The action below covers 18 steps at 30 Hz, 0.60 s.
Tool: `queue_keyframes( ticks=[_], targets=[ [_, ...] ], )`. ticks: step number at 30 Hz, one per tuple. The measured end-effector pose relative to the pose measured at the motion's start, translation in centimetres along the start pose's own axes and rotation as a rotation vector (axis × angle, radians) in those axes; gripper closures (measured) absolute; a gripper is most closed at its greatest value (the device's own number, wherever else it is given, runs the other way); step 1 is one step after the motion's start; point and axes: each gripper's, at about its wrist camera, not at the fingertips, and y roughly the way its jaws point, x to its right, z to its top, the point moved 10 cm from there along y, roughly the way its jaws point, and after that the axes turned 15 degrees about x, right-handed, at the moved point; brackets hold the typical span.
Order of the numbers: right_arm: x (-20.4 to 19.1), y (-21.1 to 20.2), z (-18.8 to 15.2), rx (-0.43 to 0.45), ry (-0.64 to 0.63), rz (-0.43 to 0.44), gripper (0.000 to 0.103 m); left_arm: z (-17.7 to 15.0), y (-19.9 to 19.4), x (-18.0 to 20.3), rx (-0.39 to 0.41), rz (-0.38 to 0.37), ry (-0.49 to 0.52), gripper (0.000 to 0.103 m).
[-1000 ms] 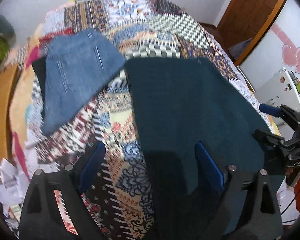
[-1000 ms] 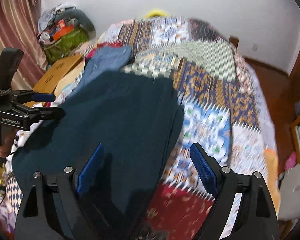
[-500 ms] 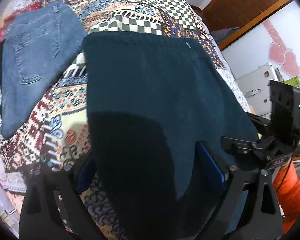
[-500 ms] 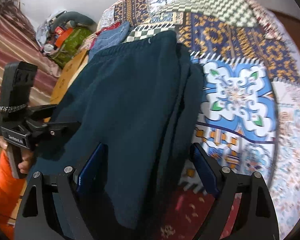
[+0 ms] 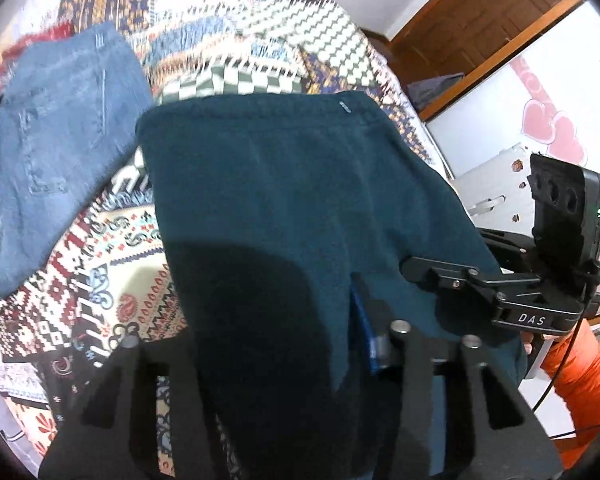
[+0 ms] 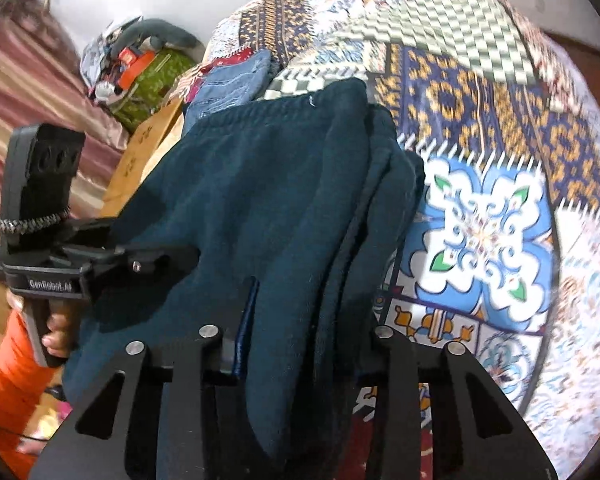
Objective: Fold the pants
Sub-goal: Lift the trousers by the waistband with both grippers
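The sweatpants (image 5: pixel 284 200) lie on the patchwork bedspread (image 5: pixel 112 280), waistband at the far end. Jeans (image 5: pixel 60 128) lie on the bedspread just left of them. The left gripper (image 5: pixel 276 340) has the near left part of the sweatpants between its fingers, the right gripper (image 6: pixel 300 344) the near right part. A cardboard box (image 6: pixel 140 160) stands left of the bed, with a pile of bags (image 6: pixel 140 68) behind it.

I see a bed under a patchwork quilt (image 5: pixel 112 264) of checked, floral and geometric panels. On it the dark teal pants (image 5: pixel 284 200) lie spread, with folded blue jeans (image 5: pixel 60 128) just beside them to the left.
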Motion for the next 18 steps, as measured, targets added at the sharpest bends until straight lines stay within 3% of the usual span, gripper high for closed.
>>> queue_keyframes(
  ticks=[11,18],
  targets=[
    [-6.7,-4.4,6.8,0.219,-0.226,-0.029,0.074,5.4,-10.8,1.1,0.308,0.107,0.132,0.066],
    [-13.1,-5.5,12.6,0.376,-0.347,0.019,0.075,10.6,-18.7,-1.8,0.505,0.198,0.162,0.067]
  ],
)
